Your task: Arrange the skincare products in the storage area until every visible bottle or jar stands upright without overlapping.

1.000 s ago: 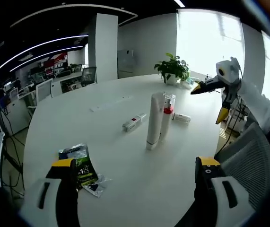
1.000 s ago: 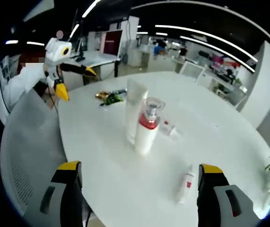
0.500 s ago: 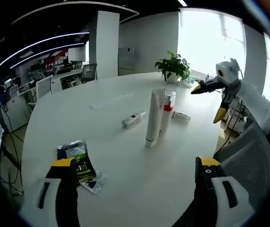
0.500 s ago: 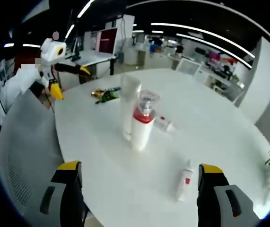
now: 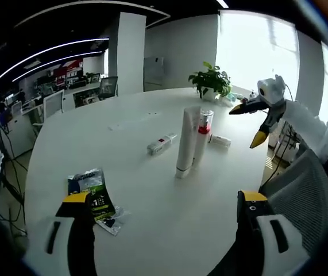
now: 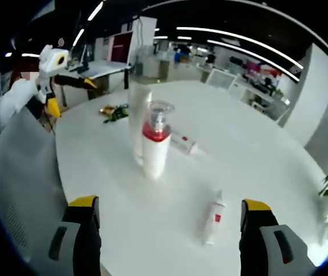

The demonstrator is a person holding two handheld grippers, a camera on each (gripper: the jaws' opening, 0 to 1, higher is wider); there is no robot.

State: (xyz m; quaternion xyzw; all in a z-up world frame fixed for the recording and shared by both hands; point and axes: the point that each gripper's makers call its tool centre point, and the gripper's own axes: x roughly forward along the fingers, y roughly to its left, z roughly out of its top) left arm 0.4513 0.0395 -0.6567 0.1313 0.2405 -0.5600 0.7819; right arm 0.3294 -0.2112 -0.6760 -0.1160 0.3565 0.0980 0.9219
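Over the last second the right gripper [image 6: 164, 230] had swung toward the small white bottle [image 6: 213, 217] lying flat between its spread, empty jaws, likely the next thing to stand up. The left gripper [image 5: 164, 230] hung open and empty; pump bottle [image 5: 202, 137] and tube [image 5: 185, 142] stood upright, touching, well clear of the table [image 5: 152, 213] edge, a second small bottle [image 5: 161, 144] lying beyond with bare tabletop around

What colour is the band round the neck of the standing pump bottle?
Red, on a white pump bottle with a clear cap. It shows best in the right gripper view.

Potted plant [image 5: 211, 81] at table's [image 5: 95, 155] far edge; green packets [image 5: 92, 195] nearer.
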